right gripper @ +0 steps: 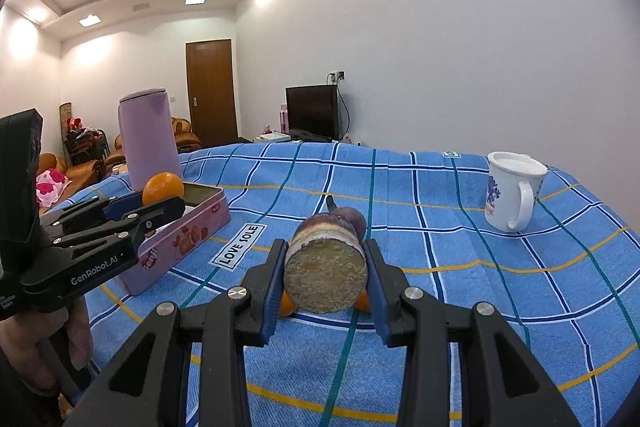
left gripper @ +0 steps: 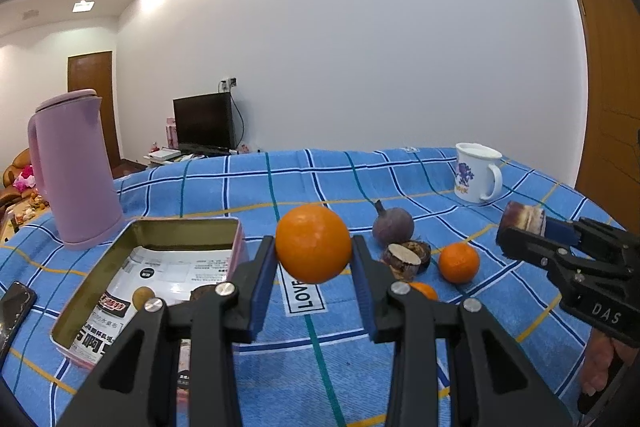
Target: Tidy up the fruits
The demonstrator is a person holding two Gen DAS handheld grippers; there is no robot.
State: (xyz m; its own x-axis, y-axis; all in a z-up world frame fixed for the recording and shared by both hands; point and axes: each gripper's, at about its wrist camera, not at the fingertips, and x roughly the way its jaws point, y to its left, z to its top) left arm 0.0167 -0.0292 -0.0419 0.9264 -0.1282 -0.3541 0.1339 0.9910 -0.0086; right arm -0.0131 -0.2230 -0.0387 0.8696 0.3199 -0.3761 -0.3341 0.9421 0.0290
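Observation:
My left gripper [left gripper: 314, 247] is shut on a large orange [left gripper: 313, 243] and holds it above the blue checked cloth, just right of the open pink tin [left gripper: 160, 227]. The tin holds a small yellow fruit [left gripper: 143, 297] and a dark fruit on a printed sheet. My right gripper [right gripper: 326, 267] is shut on a cut purple fruit half [right gripper: 326, 271], held above the cloth; it also shows in the left wrist view [left gripper: 524, 219]. On the cloth lie a whole purple fruit [left gripper: 393, 225], another cut half [left gripper: 406, 257], and two small oranges [left gripper: 459, 262].
A tall lilac jug [left gripper: 76, 167] stands behind the tin. A white mug [left gripper: 476, 173] stands at the far right. A black phone [left gripper: 14, 311] lies at the left edge. The cloth's "LOVE SOLE" label [right gripper: 239, 246] lies between tin and fruits.

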